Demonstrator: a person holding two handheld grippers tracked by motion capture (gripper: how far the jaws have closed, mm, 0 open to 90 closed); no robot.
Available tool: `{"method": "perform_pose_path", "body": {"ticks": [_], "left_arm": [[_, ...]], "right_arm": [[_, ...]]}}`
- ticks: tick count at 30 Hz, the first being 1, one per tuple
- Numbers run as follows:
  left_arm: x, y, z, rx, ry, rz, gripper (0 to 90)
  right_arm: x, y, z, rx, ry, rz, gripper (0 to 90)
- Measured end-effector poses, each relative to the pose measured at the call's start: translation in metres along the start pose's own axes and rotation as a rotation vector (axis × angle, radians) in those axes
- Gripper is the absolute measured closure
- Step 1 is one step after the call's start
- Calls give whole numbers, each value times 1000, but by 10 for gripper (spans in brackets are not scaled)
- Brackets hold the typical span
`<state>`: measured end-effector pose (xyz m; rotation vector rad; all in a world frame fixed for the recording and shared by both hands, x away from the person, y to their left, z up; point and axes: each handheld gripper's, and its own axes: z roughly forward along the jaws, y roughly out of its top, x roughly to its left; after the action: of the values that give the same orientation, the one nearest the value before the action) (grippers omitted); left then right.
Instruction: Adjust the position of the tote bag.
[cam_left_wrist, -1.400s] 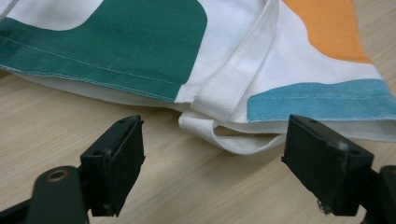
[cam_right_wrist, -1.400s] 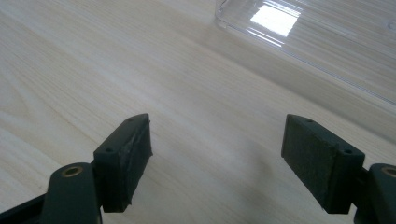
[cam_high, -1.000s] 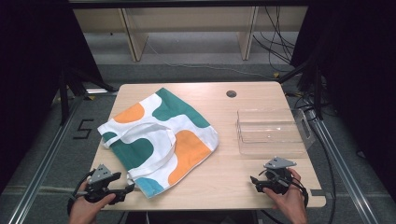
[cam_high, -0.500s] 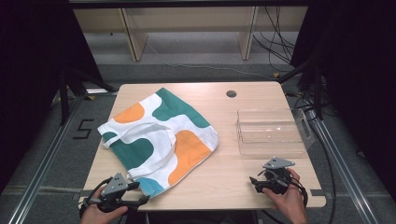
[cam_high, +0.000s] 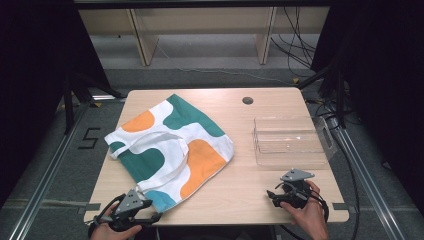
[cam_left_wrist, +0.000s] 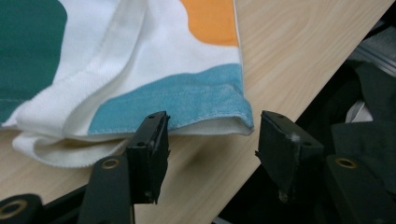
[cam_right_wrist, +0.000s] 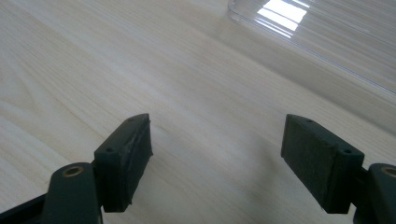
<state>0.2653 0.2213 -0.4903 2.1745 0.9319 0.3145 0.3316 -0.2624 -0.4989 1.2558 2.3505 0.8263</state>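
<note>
I have the left gripper (cam_high: 152, 218) at the near-left edge of the wooden table (cam_high: 280, 100), and against the frames from a second ago it has slid rightward along that edge, from out beyond the corner of the tote bag (cam_high: 170, 145) to right in front of it. Its jaws have just been closing, from spread wide to roughly half-spread. In the left gripper view the blue corner of the tote bag (cam_left_wrist: 187, 100) lies just beyond the tips, in line with the gap: the left jaw sits right at the hem, the right jaw hangs past the table edge. The pads do not press on the fabric yet, so nothing is held.

The tote bag itself lies flat on the left half of the table, where it was a second ago, one white strap (cam_high: 172, 167) looping across its middle, its near corner reaching almost to the near edge.

The right gripper (cam_high: 274, 196) rests at the near-right, jaws spread wide over bare wood, unmoved in the earlier frames. The clear plastic tray (cam_high: 320, 150) sits just beyond it, empty.

I read this as the approach finishing and the pinch beginning: the next thing I need is to push in a little further so both pads straddle the corner before closing.
</note>
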Motion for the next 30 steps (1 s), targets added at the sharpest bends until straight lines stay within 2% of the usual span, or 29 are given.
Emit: {"method": "perform_pose_path", "body": {"ticks": [1, 2, 3, 4, 6, 8, 9, 10, 11, 12, 13, 14, 15, 17, 18, 20, 23, 26, 27, 28, 30], "left_arm": [[-2, 0, 0, -1, 5, 6, 430], [-2, 2, -1, 27, 0, 35, 425], [-4, 2, 2, 11, 9, 18, 424], [-4, 2, 2, 12, 4, 25, 411], [-6, 3, 3, 10, 10, 30, 411], [-8, 5, 4, 32, 31, 89, 394], [-10, 6, 7, 22, 29, 87, 394], [-11, 8, 10, 36, 47, 125, 454], [-12, 9, 13, 22, 58, 150, 454], [-12, 11, 17, 18, 49, 159, 513], [-12, 13, 19, 39, 47, 197, 531], [-12, 16, 21, 56, 47, 270, 542], [-14, 18, 23, 64, 39, 301, 569], [-17, 19, 27, 71, 39, 320, 686], [-19, 19, 30, 83, 36, 311, 686], [-20, 21, 34, 90, 48, 340, 737], [-21, 30, 42, 69, 21, 335, 751], [-29, 44, 56, 67, -11, 354, 752], [-32, 49, 62, 60, -29, 354, 751], [-36, 56, 69, 60, -42, 359, 752], [-43, 65, 79, 51, -66, 361, 751]], "right_arm": [[0, 0, 0, 2, 0, -1, 253], [0, 0, 0, 5, 1, -5, 253], [0, 0, 0, 7, 2, -5, 253], [-1, -1, 2, 3, 0, -33, 253], [-1, -1, 2, 5, -1, -27, 253], [0, -1, 3, 1, -2, -26, 253], [0, -1, 3, 1, -2, -26, 253], [0, -1, 4, 5, -4, -23, 253], [0, -1, 4, 5, -4, -23, 253], [1, 0, 3, 12, 2, -4, 253], [1, 0, 4, 12, 6, -7, 253], [1, 0, 4, 13, 7, -9, 253], [1, 0, 3, 17, 8, -12, 253], [1, 0, 4, 11, 7, -6, 254], [1, 0, 4, 11, 7, -6, 254], [0, -1, 5, 6, 4, -25, 256], [0, -1, 5, 10, 10, -26, 256], [1, 0, 4, 15, 13, -1, 256], [-1, -1, 5, 2, 2, -24, 256], [0, 0, 2, 14, 8, 6, 256], [-1, 0, 3, 7, 3, -8, 256]]}}
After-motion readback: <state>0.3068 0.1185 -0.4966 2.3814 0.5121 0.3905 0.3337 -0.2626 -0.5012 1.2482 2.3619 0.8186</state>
